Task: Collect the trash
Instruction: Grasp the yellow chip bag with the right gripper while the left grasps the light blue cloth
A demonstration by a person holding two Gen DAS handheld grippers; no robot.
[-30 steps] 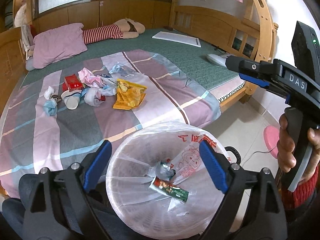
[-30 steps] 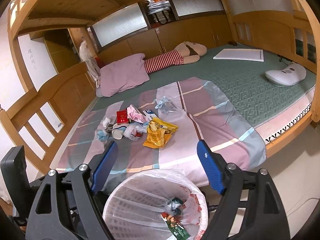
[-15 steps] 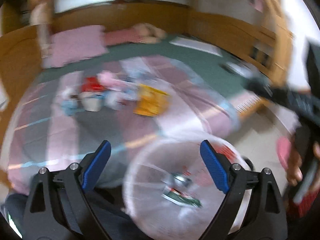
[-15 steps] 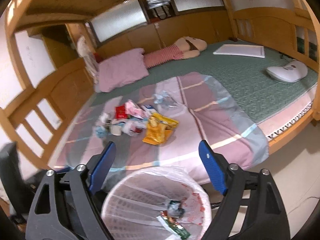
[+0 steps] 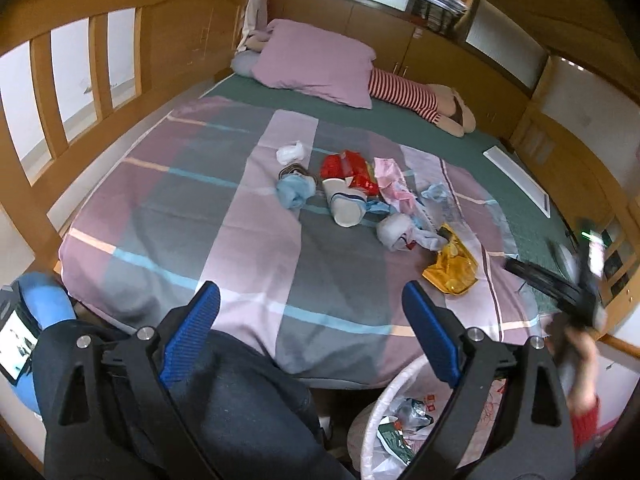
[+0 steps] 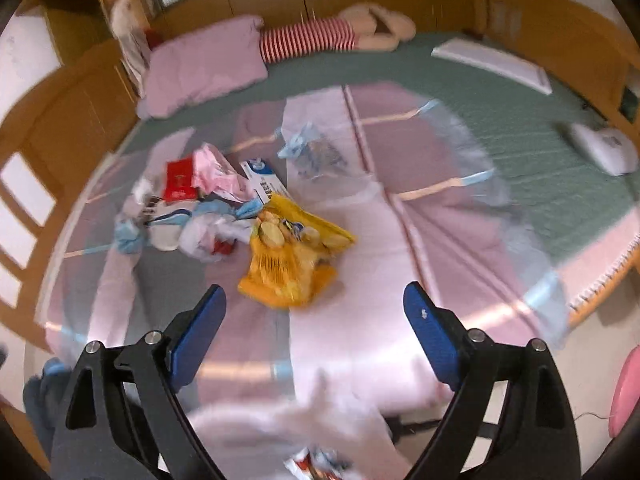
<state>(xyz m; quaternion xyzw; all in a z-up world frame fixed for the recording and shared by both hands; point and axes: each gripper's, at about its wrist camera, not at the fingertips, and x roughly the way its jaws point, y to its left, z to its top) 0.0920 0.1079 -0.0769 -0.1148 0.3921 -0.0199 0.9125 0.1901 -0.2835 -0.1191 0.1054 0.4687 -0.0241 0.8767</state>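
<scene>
The right hand-held gripper [image 6: 312, 312] hangs over the bed [image 6: 400, 240], jaws opening wide and empty, near the yellow snack bag [image 6: 292, 264]. The left hand-held gripper [image 5: 310, 336] is wide open and empty. Trash [image 5: 348, 188] lies mid-bed; the lined bin [image 5: 384, 432] stands beside the bed's near edge.

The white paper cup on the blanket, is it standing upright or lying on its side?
Lying on its side. In the left wrist view the white paper cup rests lengthwise on the blanket, its round open mouth facing the camera.

right view: motion-blurred | waste basket [image 5: 372, 412] cut off by edge
</scene>
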